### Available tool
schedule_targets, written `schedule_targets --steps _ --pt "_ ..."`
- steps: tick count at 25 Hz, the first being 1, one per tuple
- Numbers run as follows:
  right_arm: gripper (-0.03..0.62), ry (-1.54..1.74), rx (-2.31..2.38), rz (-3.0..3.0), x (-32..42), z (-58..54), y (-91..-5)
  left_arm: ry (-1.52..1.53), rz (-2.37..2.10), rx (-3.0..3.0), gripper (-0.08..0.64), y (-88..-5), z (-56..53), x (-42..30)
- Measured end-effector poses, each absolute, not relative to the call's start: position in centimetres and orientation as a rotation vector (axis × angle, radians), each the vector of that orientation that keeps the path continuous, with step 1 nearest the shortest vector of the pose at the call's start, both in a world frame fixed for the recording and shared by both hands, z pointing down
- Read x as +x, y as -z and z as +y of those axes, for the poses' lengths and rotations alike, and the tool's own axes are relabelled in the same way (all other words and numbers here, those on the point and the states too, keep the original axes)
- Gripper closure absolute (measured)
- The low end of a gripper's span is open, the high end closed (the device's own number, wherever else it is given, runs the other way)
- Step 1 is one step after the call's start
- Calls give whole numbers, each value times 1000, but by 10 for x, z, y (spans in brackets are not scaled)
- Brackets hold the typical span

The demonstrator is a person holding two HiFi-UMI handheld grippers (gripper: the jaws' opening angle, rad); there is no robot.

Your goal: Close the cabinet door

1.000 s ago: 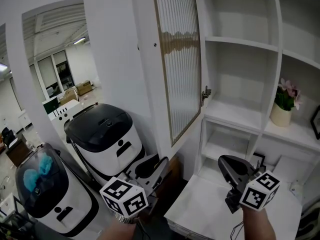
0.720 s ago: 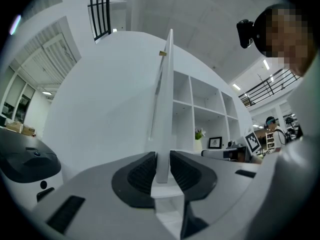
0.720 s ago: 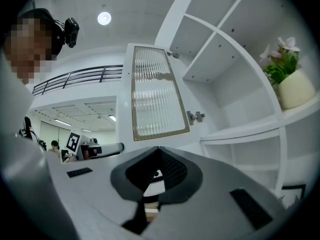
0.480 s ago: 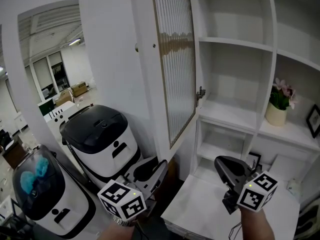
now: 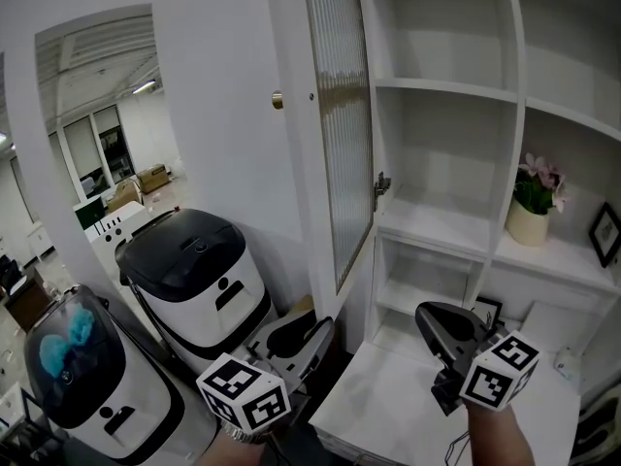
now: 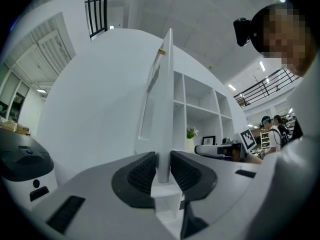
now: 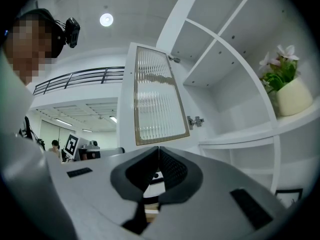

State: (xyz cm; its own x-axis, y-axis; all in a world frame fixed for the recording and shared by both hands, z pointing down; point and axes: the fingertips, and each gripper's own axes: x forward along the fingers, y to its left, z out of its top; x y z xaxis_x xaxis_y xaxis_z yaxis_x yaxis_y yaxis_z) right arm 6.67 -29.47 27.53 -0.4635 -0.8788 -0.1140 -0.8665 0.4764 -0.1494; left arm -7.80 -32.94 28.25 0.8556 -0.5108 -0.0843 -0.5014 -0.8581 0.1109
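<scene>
White shelving fills the background: a tall cabinet [image 5: 516,163] with its ribbed-glass cabinet door [image 5: 340,144] swung wide open, standing out from the cabinet's left side. The left gripper [image 5: 314,330] sits just below the door's lower free corner, jaws apart, with the door's edge lined up in the gap; whether they touch it can't be told. The right gripper [image 5: 427,316] hovers before the cabinet's lower shelves, jaws pressed together on nothing.
</scene>
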Motion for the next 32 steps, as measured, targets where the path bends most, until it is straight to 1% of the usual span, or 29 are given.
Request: schedule_targets --steps 22,27,32 --pt "584 59 -1506 2553 84 -278 -259 132 -699 2987 452 -283 -303 -30" --pt "518 56 -1458 2576 80 -276 -254 125 -668 2998 445 -283 -298 -17" --pt "489 44 -1367 2629 57 -275 -248 118 -625 3008 440 -284 -292 -3"
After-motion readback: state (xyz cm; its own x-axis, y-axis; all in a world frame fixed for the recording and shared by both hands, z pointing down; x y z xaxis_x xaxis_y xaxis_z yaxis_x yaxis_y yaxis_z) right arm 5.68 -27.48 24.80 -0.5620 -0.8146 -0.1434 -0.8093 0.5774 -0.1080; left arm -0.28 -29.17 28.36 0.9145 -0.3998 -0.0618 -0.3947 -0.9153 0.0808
